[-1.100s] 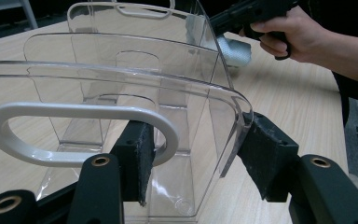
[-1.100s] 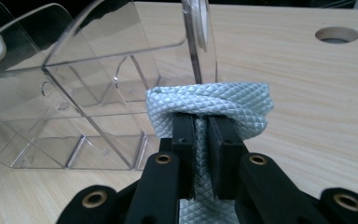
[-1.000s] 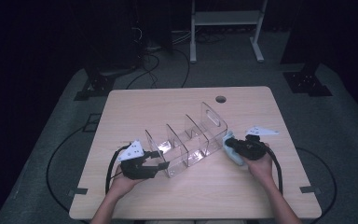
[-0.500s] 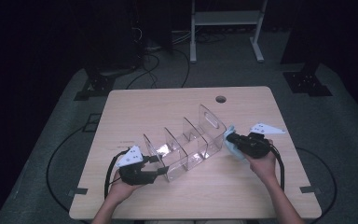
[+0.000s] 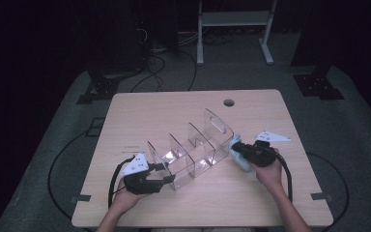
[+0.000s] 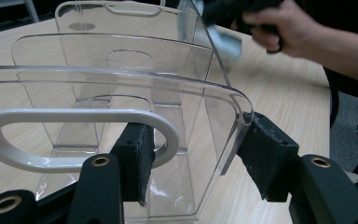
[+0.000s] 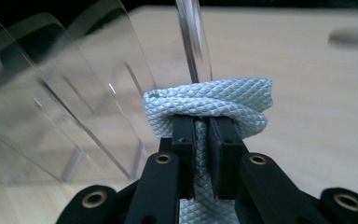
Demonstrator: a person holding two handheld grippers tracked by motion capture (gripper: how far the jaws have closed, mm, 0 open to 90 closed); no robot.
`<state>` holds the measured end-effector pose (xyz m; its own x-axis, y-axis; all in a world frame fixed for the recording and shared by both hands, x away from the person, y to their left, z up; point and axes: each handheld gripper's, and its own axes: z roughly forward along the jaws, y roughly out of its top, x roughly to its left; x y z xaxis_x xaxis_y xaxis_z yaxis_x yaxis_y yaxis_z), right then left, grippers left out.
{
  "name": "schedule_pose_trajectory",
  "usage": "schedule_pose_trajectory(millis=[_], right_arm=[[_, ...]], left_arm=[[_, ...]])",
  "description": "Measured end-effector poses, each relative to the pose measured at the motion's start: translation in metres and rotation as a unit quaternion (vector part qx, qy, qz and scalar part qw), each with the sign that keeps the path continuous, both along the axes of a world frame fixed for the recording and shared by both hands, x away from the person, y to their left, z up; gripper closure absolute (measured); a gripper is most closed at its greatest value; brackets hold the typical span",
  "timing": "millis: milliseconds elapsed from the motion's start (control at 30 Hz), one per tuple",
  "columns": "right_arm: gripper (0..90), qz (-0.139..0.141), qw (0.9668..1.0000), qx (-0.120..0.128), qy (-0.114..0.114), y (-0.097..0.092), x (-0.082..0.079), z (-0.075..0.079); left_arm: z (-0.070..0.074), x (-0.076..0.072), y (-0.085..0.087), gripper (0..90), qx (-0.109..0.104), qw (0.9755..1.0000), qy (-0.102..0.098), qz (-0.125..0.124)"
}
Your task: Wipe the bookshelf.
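A clear plastic rack (image 5: pixel 193 150) with several upright dividers lies slantwise on the wooden table (image 5: pixel 174 111). My left gripper (image 5: pixel 166 176) is shut on its near end panel (image 6: pixel 121 60). One pad (image 6: pixel 137 158) reaches through the handle slot and the other pad (image 6: pixel 263 158) sits on the panel's outer edge. My right gripper (image 5: pixel 236 150) is shut on a folded light-blue cloth (image 5: pixel 240 163). In the right gripper view the cloth (image 7: pixel 214 105) bulges over the jaws and touches the rack's far end panel (image 7: pixel 193 37).
A round cable hole (image 5: pixel 229 102) sits near the table's far edge. A white metal stand (image 5: pixel 232 19) rises behind the table, and cables (image 5: pixel 154 67) run over the dark floor. The person's right hand (image 6: pixel 284 23) appears past the rack.
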<state>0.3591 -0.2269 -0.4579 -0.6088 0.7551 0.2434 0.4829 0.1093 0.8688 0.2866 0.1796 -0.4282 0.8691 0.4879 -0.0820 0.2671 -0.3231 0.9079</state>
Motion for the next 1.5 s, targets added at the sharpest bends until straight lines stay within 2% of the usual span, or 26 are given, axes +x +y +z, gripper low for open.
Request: schedule_pose_trajectory(millis=[67,133,167,267,333,367,500,533,567,633,733,767,833,900,967,1033,1100,1167,1267,1367,1400,1467,1500], right_arm=[[81.7,0.000,0.9995,-0.015,0.027,0.003,0.004,-0.015],[81.7,-0.002,0.9990,-0.019,0.040,0.004,0.006,-0.021],[81.7,-0.002,0.9992,-0.017,0.037,0.004,0.005,-0.020],[81.6,-0.002,0.9999,-0.010,0.012,0.003,0.001,-0.002],[81.7,-0.002,0.9999,-0.010,0.010,0.001,0.001,-0.002],[81.7,-0.002,0.9998,-0.009,0.018,0.002,0.002,-0.007],[81.6,-0.002,0.9975,-0.033,0.062,0.008,0.011,-0.033],[81.6,0.000,0.9968,-0.040,0.069,0.008,0.012,-0.037],[81.6,-0.001,0.9968,-0.036,0.072,0.008,0.013,-0.036],[81.6,-0.002,0.9980,-0.035,0.053,0.007,0.010,-0.027],[81.6,-0.003,0.9994,-0.017,0.029,0.005,0.007,-0.012],[81.6,-0.003,0.9994,-0.019,0.029,0.005,0.007,-0.013],[81.6,-0.003,0.9988,-0.020,0.045,0.006,0.009,-0.022],[81.6,-0.002,0.9970,-0.038,0.067,0.008,0.013,-0.036],[81.7,0.001,0.9963,-0.032,0.080,0.009,0.014,-0.043],[81.7,-0.003,0.9968,-0.035,0.072,0.008,0.013,-0.036],[81.7,-0.004,0.9988,-0.019,0.045,0.007,0.009,-0.022],[81.7,-0.004,0.9994,-0.013,0.031,0.006,0.007,-0.014],[81.7,-0.003,0.9989,-0.022,0.042,0.007,0.008,-0.021],[81.7,0.002,0.9963,-0.037,0.078,0.011,0.013,-0.042],[81.7,0.001,0.9963,-0.034,0.079,0.011,0.012,-0.042],[81.7,0.003,0.9973,-0.041,0.061,0.012,0.010,-0.034],[81.7,0.003,0.9978,-0.037,0.056,0.012,0.008,-0.030]], left_arm=[[0.000,0.000,0.000,46.0,0.001,1.0000,0.000,0.000],[0.000,0.000,0.000,46.0,0.002,1.0000,0.000,0.000],[0.000,0.000,0.000,46.0,0.002,1.0000,-0.001,0.000],[0.000,0.000,-0.001,46.0,0.003,1.0000,-0.001,0.000],[0.000,0.000,-0.001,46.0,0.003,1.0000,-0.002,-0.001],[0.000,0.000,-0.001,46.0,0.003,1.0000,-0.002,0.000],[0.000,-0.001,-0.002,46.0,0.003,1.0000,-0.002,0.001],[0.000,-0.001,-0.002,46.0,0.004,1.0000,-0.002,0.001],[0.000,-0.001,-0.002,46.0,0.004,1.0000,-0.003,0.001],[0.000,-0.001,-0.002,46.0,0.005,1.0000,-0.003,0.001],[0.000,-0.001,-0.002,46.0,0.006,1.0000,-0.003,0.000],[0.001,-0.001,-0.002,46.0,0.006,1.0000,-0.003,0.000],[0.001,-0.002,-0.002,46.0,0.006,1.0000,-0.002,0.000],[0.000,-0.002,-0.003,46.0,0.005,1.0000,-0.003,0.001],[0.000,-0.003,-0.003,46.0,0.005,1.0000,-0.003,0.002],[0.001,-0.004,-0.003,46.1,0.008,1.0000,-0.004,0.002],[0.001,-0.005,-0.003,46.1,0.010,0.9999,-0.004,0.002],[0.001,-0.005,-0.003,46.0,0.009,1.0000,-0.003,0.002],[0.001,-0.007,-0.004,46.0,0.008,1.0000,-0.004,0.002],[0.001,-0.011,-0.004,46.0,0.008,1.0000,-0.002,0.004],[0.001,-0.012,-0.003,46.0,0.008,1.0000,-0.002,0.005],[0.001,-0.013,-0.003,45.9,0.008,1.0000,-0.001,0.005],[0.001,-0.012,-0.003,45.7,0.009,0.9999,0.001,0.005]])
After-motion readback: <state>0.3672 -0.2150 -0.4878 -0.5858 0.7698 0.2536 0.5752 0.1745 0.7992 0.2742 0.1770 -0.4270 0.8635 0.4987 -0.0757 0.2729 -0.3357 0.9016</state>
